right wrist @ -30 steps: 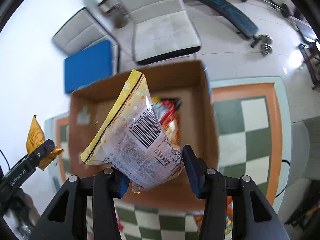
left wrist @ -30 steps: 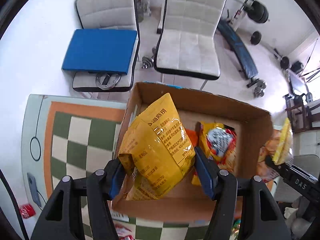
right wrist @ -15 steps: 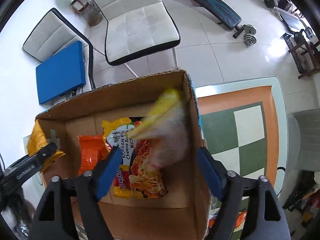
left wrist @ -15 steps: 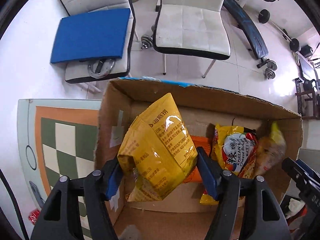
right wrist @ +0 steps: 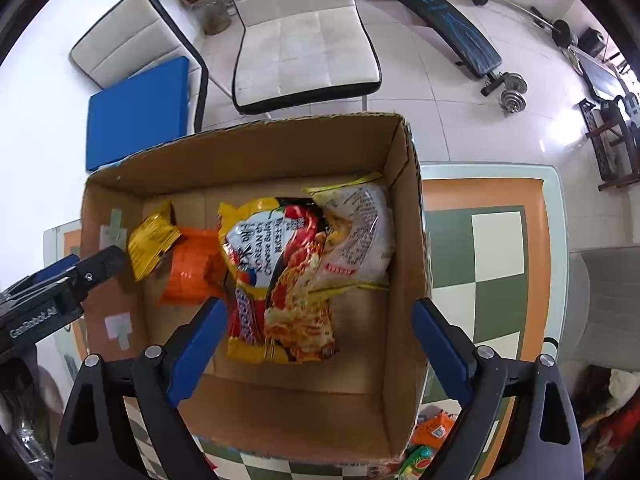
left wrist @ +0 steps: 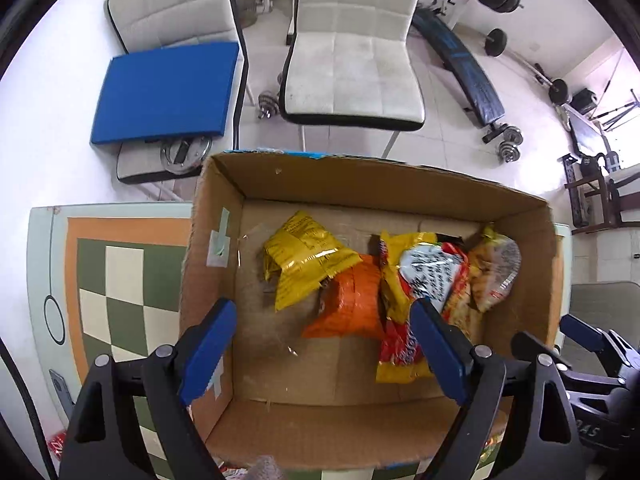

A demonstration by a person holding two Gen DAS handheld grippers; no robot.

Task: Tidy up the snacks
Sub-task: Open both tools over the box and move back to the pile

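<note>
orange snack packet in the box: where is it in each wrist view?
Left wrist: the crinkled orange foil snack packet lies mid-box, under the yellow foil bag's lower edge, left of the yellow-red noodle pack.
Right wrist: the orange packet is left of centre, again between those two.
Shared landmark: the noodle pack, just right of it in both.

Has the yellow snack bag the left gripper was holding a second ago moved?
Yes. The yellow snack bag has dropped from the open left gripper onto the cardboard box floor, partly over the orange packet.
</note>
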